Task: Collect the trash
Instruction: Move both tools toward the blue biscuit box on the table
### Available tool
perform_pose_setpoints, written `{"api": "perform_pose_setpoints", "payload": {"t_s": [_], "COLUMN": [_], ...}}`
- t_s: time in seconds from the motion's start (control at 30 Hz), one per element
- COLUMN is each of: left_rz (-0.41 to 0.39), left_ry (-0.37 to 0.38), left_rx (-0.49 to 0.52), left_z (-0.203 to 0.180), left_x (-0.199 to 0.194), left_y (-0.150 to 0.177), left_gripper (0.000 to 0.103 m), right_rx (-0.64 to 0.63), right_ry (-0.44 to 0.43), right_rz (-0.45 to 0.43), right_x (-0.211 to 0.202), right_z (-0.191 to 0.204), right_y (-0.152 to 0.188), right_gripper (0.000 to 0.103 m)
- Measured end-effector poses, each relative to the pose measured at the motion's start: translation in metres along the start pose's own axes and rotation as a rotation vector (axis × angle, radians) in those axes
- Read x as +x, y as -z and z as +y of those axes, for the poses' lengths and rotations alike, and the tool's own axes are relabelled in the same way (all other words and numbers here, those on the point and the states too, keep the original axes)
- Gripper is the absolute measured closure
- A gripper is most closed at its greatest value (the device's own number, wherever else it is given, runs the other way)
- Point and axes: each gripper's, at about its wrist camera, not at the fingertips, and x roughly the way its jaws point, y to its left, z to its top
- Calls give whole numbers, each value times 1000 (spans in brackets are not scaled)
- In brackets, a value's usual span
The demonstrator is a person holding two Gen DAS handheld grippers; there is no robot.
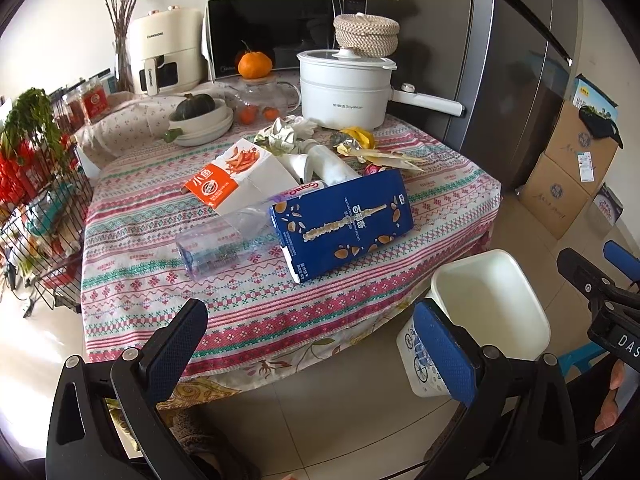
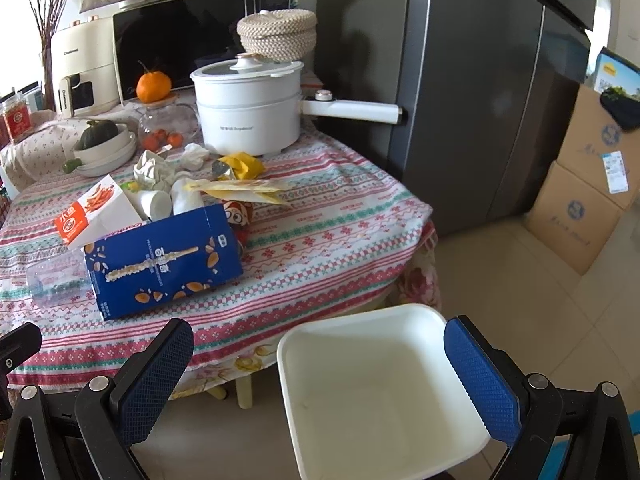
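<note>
On the near table edge lay the blue carton point(image 1: 340, 224), probably light and crushable, best pinched across its thin sides; both the left gripper point(image 1: 320, 344) and the right gripper point(image 2: 332, 384) gaped wide, empty

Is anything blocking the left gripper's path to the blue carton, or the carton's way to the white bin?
Nothing visible does. The left gripper is open, with only bare tablecloth before the blue carton. The white bin stands open-topped beside the table's edge.

You've got a worktop point(image 1: 248, 304) w/ striped cloth: blue carton point(image 1: 340, 224), clear bottle point(image 1: 224, 244), orange-white box point(image 1: 240, 180), crumpled wrappers point(image 1: 280, 134), white pot point(image 1: 344, 92). White bin point(image 2: 380, 396) on floor point(image 2: 520, 300).
</note>
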Motion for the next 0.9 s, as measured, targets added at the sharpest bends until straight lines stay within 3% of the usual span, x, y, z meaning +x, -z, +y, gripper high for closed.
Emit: {"api": "perform_pose_setpoints", "payload": {"t_s": [0.9], "left_rz": [-12], "left_ry": [1], "left_rx": [3], "left_z": [-1], "left_x": [-3], "left_y": [-1], "left_gripper": [0], "right_rx": [-22], "right_ry": [-13], "right_rz": [29], "right_x": [8], "right_z": [9], "right_y": [2], "right_gripper": [0]}}
